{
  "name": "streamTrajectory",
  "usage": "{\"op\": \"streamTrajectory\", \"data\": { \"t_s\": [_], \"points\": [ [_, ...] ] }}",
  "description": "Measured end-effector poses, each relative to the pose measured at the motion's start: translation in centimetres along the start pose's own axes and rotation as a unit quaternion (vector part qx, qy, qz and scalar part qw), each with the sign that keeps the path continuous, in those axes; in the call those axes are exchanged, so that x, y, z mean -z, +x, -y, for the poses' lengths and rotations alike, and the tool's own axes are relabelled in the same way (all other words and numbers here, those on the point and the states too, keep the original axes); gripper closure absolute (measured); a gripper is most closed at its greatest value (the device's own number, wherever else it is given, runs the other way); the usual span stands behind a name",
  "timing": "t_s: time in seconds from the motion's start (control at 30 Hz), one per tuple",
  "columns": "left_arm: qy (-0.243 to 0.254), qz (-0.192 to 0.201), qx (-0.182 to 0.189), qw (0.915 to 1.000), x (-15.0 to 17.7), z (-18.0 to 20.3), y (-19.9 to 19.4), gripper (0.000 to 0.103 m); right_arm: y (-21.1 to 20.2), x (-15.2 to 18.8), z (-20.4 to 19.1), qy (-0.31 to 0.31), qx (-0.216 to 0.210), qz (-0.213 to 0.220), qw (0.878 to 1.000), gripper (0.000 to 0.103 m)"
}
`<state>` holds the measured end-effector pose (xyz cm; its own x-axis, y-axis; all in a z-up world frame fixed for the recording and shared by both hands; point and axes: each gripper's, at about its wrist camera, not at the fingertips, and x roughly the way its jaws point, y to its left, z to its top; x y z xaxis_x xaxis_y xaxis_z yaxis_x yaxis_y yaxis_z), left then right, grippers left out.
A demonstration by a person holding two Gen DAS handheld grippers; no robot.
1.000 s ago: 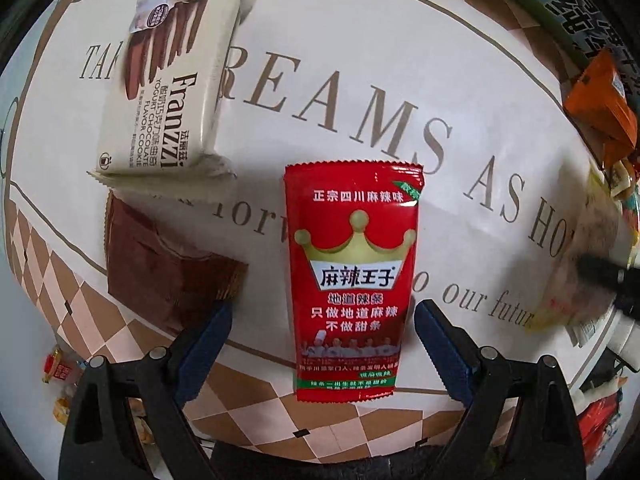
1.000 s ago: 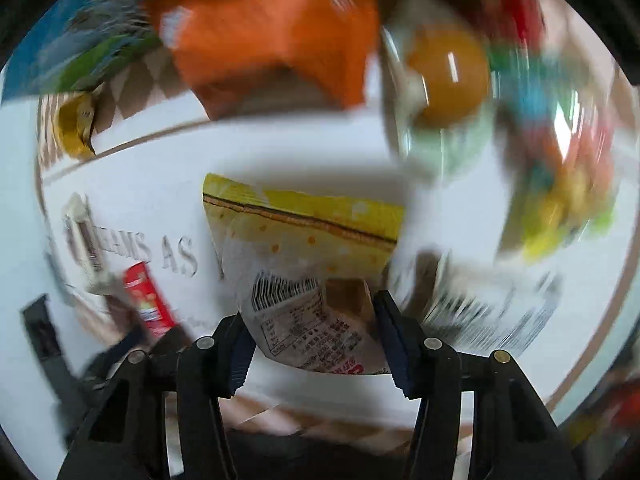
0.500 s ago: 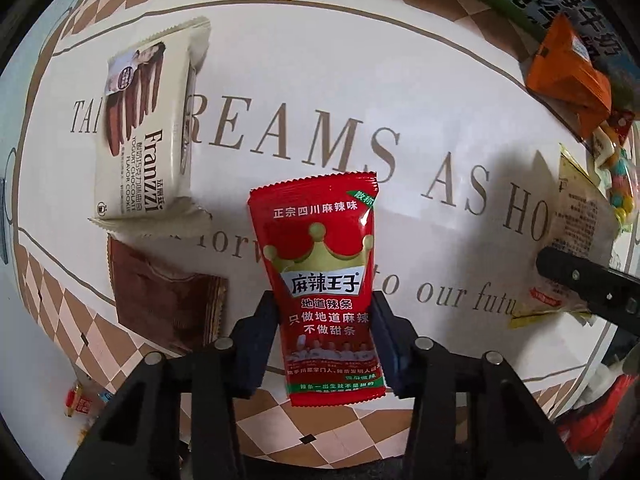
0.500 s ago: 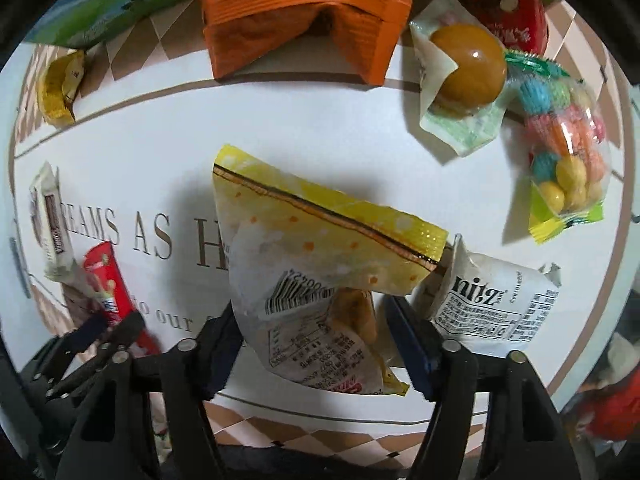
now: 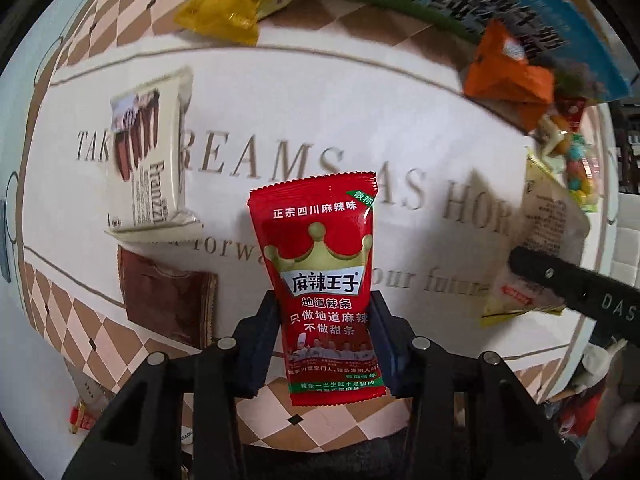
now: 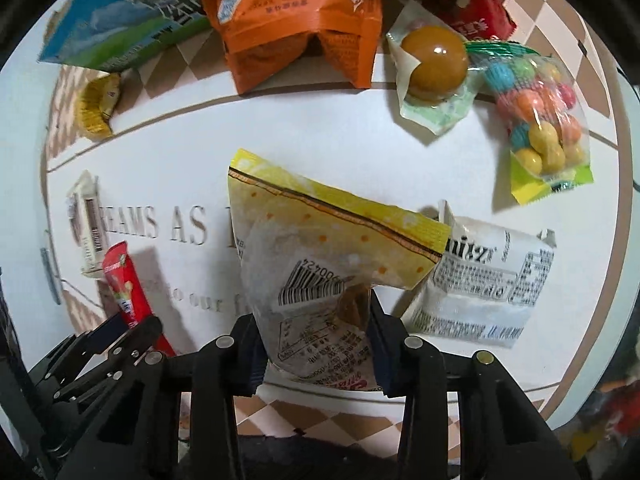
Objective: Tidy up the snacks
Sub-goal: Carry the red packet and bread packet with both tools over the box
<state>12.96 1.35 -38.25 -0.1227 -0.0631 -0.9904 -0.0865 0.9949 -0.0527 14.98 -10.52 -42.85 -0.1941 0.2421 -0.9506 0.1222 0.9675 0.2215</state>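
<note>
The red packet (image 5: 326,300) is clamped between the pads of the left gripper (image 5: 325,344), lower half pinched, crown print facing up, lifted clear of the white printed table (image 5: 280,112). The jaws have just closed onto it. Over in the right wrist view, the yellow packet (image 6: 320,248) sits squeezed in the right gripper (image 6: 316,344), barcode side showing, its yellow seam sticking out and up; those jaws too have just been closing, and the pads now press its crumpled lower end.

Left of the red packet a cream cookie pack (image 5: 150,152) lies flat, with a brown wrapper (image 5: 168,304) just below it. Beside the yellow packet lies a white pouch (image 6: 484,280). Further back are an orange bag (image 6: 300,28), a sealed brown egg (image 6: 434,62), a candy bag (image 6: 540,120) of coloured balls, and a blue-green carton (image 6: 120,24).
</note>
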Motion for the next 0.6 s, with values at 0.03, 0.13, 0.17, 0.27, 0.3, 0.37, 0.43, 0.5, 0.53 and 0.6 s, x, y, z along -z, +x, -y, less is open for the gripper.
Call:
{"op": "streamTrajectory", "data": {
  "t_s": [0.03, 0.13, 0.17, 0.27, 0.3, 0.37, 0.43, 0.5, 0.53, 0.6],
  "points": [
    [0.003, 0.003, 0.003, 1.0, -0.1, 0.2, -0.4, 0.063, -0.6, 0.0, 0.4, 0.002, -0.006, 0.001, 1.0, 0.059],
    [0.014, 0.014, 0.014, 0.9997, -1.2, 0.0, -1.2, 0.063, -2.3, 0.2, 0.6, 0.002, -0.025, 0.01, 1.0, 0.059],
    [0.019, 0.018, 0.018, 0.9995, -1.4, 0.2, -1.9, 0.063, -3.1, 0.2, 0.7, 0.002, -0.032, 0.015, 0.999, 0.059],
    [0.035, 0.033, 0.028, 0.9984, -2.2, 0.8, -4.0, 0.063, -5.4, 0.5, 1.5, 0.001, -0.054, 0.026, 0.998, 0.059],
    [0.042, 0.039, 0.032, 0.9978, -2.5, 1.1, -4.8, 0.063, -6.8, -0.1, 1.9, -0.001, -0.059, 0.029, 0.998, 0.059],
    [0.054, 0.051, 0.039, 0.9965, -3.1, 1.3, -6.4, 0.063, -8.5, 0.0, 2.3, -0.005, -0.07, 0.04, 0.997, 0.059],
    [0.066, 0.064, 0.045, 0.9947, -4.0, 2.0, -8.3, 0.063, -10.3, -0.7, 2.0, -0.011, -0.081, 0.052, 0.995, 0.059],
    [0.08, 0.08, 0.052, 0.9923, -5.7, 3.1, -10.9, 0.063, -12.5, -1.4, 1.6, -0.019, -0.092, 0.066, 0.993, 0.059],
    [0.085, 0.086, 0.055, 0.9911, -6.4, 3.7, -11.7, 0.063, -13.5, -1.9, 1.5, -0.023, -0.095, 0.072, 0.993, 0.059],
    [0.098, 0.103, 0.059, 0.9881, -8.3, 4.5, -13.8, 0.063, -16.0, -3.1, 1.3, -0.028, -0.102, 0.089, 0.99, 0.059]
  ]
}}
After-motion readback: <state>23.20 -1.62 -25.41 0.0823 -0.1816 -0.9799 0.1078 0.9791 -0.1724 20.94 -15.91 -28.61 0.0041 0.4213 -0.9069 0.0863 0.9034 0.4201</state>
